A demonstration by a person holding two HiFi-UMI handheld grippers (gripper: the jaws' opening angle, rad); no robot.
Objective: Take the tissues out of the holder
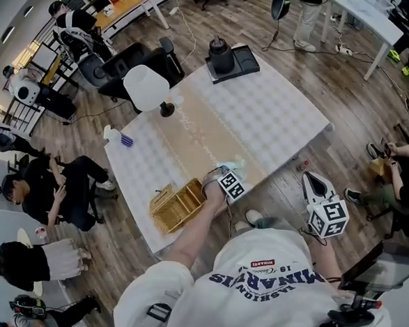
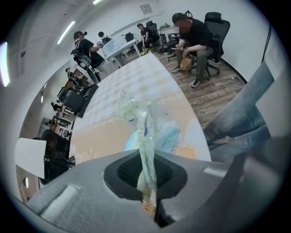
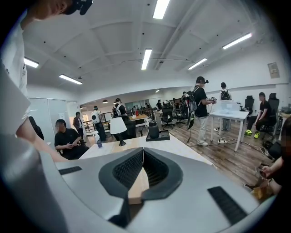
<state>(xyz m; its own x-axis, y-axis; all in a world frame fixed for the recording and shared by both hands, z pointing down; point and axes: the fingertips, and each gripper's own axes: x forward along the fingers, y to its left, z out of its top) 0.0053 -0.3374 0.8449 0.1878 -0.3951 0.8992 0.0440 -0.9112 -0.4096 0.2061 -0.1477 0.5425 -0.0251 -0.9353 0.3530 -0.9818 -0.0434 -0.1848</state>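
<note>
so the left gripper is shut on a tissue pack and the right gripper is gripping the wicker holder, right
Not quite: the right gripper grips nothing, as the right gripper view shows; it is clear of the wicker holder. The left gripper is indeed shut on a tissue pack.

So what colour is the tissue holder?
Golden yellow, like slatted wood. The holder shows best in the head view.
</note>
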